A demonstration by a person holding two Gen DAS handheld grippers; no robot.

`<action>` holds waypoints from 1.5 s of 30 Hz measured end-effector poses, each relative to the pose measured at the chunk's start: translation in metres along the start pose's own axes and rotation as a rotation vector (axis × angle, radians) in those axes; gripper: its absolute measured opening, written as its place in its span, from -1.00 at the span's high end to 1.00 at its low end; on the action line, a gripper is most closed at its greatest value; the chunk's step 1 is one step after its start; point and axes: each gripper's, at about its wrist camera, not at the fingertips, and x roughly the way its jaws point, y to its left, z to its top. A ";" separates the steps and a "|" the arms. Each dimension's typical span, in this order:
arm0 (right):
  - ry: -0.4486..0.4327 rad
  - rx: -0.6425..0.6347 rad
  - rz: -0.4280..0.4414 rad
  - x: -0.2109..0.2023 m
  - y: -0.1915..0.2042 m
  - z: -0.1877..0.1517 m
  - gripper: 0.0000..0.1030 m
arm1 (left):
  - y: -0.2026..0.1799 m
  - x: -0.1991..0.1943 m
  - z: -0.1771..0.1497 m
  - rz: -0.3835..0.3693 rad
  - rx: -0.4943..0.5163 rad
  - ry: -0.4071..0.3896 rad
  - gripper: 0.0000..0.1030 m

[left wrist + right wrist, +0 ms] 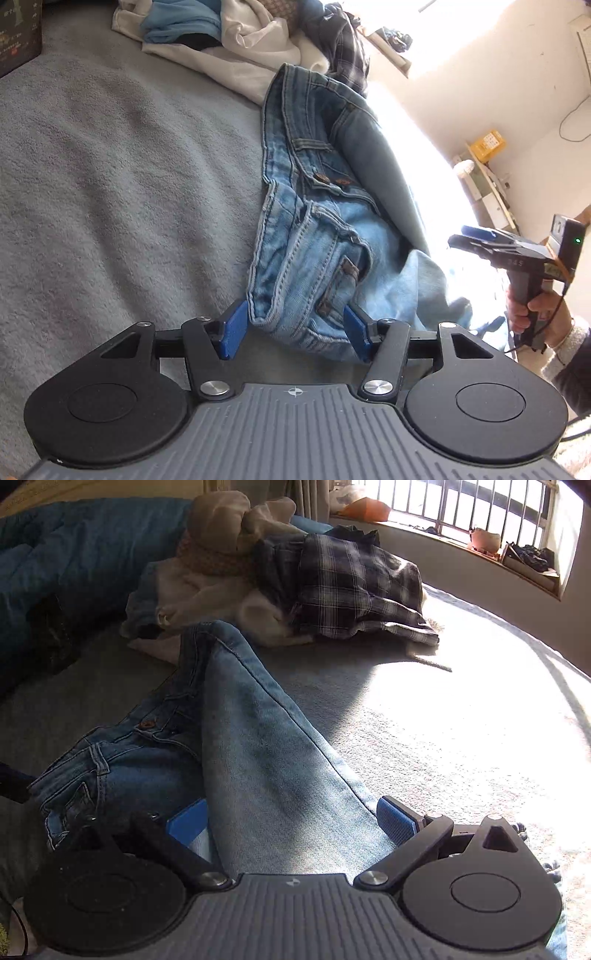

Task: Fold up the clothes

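A pair of light blue jeans (314, 206) lies folded lengthwise on the grey blanket (110, 177). My left gripper (295, 326) is open. The near corner of the waistband lies loose between its blue pads (232, 328). In the right wrist view a jeans leg (266, 746) runs forward between the wide-apart pads (395, 823) of my right gripper (291, 821), which is open and low over the fabric. The left wrist view also shows the right gripper (466, 237) at the far right, held by a hand (524, 306).
A pile of unfolded clothes lies beyond the jeans: a white garment (236, 51), a blue cloth (177, 22) and a plaid shirt (351, 583). A blue quilt (55, 554) is at the left, a dark box (18, 33) in the far corner. Bright sun falls on the blanket (461, 716) below a barred window (461, 502).
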 end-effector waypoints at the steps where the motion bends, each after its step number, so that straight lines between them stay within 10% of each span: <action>1: -0.006 0.002 0.008 0.003 0.000 0.003 -0.94 | 0.000 0.000 -0.005 -0.018 -0.016 0.015 -0.12; 17: 0.060 0.595 0.307 0.089 -0.110 0.028 -0.98 | 0.006 0.067 -0.023 -0.155 -0.225 0.005 -0.32; 20: 0.169 0.599 0.384 0.102 -0.108 0.011 -0.80 | 0.010 0.072 -0.020 -0.181 -0.248 -0.014 -0.32; 25: 0.172 0.376 0.352 0.074 -0.084 0.004 0.04 | 0.016 0.078 -0.019 -0.223 -0.269 -0.040 -0.32; 32: 0.131 -0.086 0.033 0.022 -0.015 0.012 0.85 | 0.015 0.082 -0.018 -0.219 -0.262 -0.061 -0.32; 37: 0.034 -0.344 -0.239 -0.011 0.019 0.025 0.93 | 0.015 0.080 -0.019 -0.206 -0.241 -0.058 -0.29; 45: 0.021 -0.280 -0.518 0.041 -0.060 0.067 0.78 | 0.015 0.081 -0.019 -0.178 -0.228 -0.054 -0.21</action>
